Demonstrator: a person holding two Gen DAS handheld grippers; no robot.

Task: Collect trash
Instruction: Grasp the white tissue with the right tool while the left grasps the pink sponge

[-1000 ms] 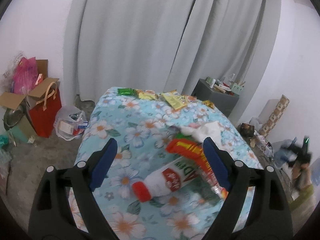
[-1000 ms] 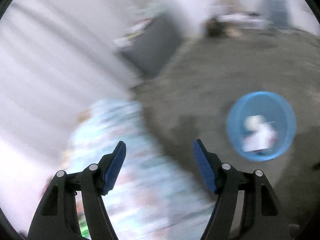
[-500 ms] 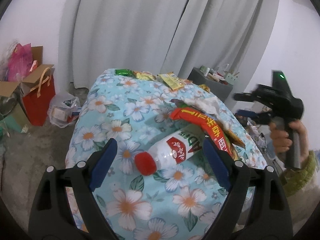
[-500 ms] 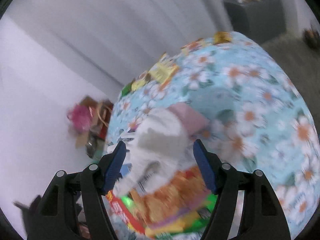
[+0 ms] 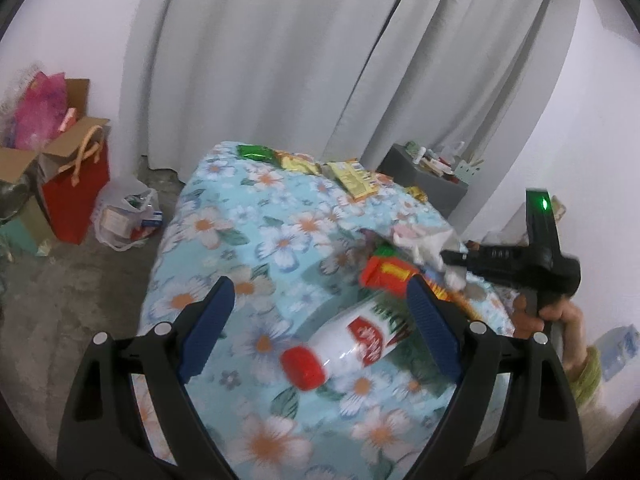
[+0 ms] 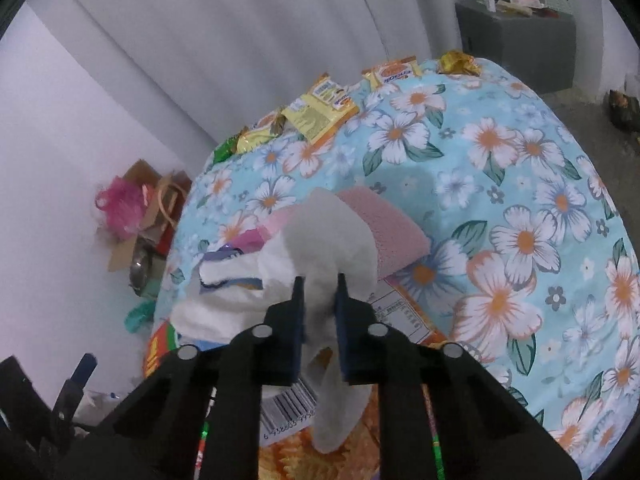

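— Tongs first: how does the right tongs stand?

— Its two blue pads are pinched nearly together on a crumpled white tissue, which bulges out ahead of the tips and hangs down in a tail between the arms. In the left wrist view the same right tongs reaches in from the side, its tips buried in the white tissue at the pile of trash.

— And the left tongs?

— Spread wide, holding nothing. It hovers above the surface, which wears a blue cloth printed with white flowers. Between its pads, lower down, lies a white plastic bottle on its side, red cap pointing toward the camera.

— Where is the rest of the trash?

— Just beyond the bottle sits a red and orange snack wrapper, touching the tissue heap. Under the tissue, the right wrist view shows a pink sponge-like pad and an orange packet with a printed label. Along the far edge of the surface lie a green wrapper, yellow packets and a crumpled gold wrapper.

— Anything off the surface?

— A red gift bag and cardboard box stand on the floor by the curtain, a white plastic bag beside them, and a grey cabinet in the corner.
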